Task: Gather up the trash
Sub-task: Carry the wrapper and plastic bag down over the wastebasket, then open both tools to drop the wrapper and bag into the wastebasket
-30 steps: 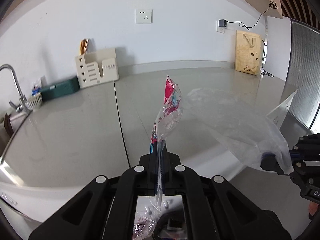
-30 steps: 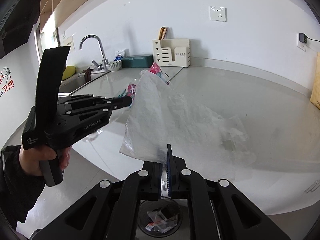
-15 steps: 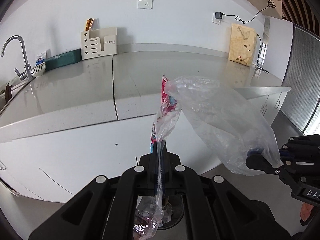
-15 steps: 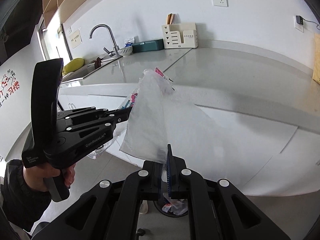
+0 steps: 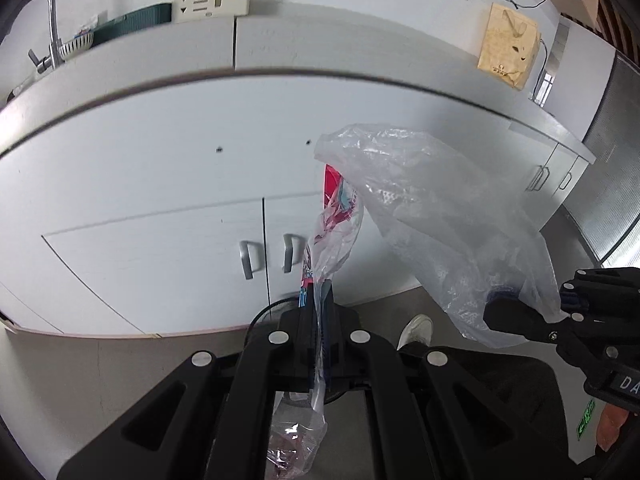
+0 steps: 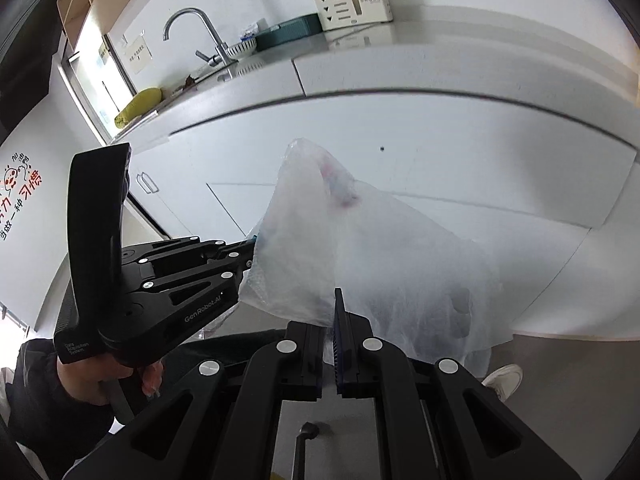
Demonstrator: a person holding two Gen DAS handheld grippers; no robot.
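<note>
While the left gripper [image 5: 318, 312] has its jaws clamped on a crumpled clear wrapper with red and blue print [image 5: 334, 216], that wrapper stands up from between the jaws and also trails down behind them, seemingly pinched mid-length so it cannot slip free; just right of it, a large clear plastic bag [image 5: 436, 216] billows between the two tools, its far corner caught in the closed jaws of the right gripper [image 6: 334, 320], whose serrated blue pad bites the film; holding each piece separately probably keeps both under control on the way to a bin. Ahead of both jaws are the white cabinet doors [image 5: 168, 248] under the table [image 5: 320, 52]; below the left jaws only a dark curved rim [image 5: 264, 312] shows, perhaps a bin, though most of it is hidden by the gripper body. What the bag holds is hard to tell through its cloudy film; a person's hand [image 6: 120, 376] on the left tool is partly cut off.
</note>
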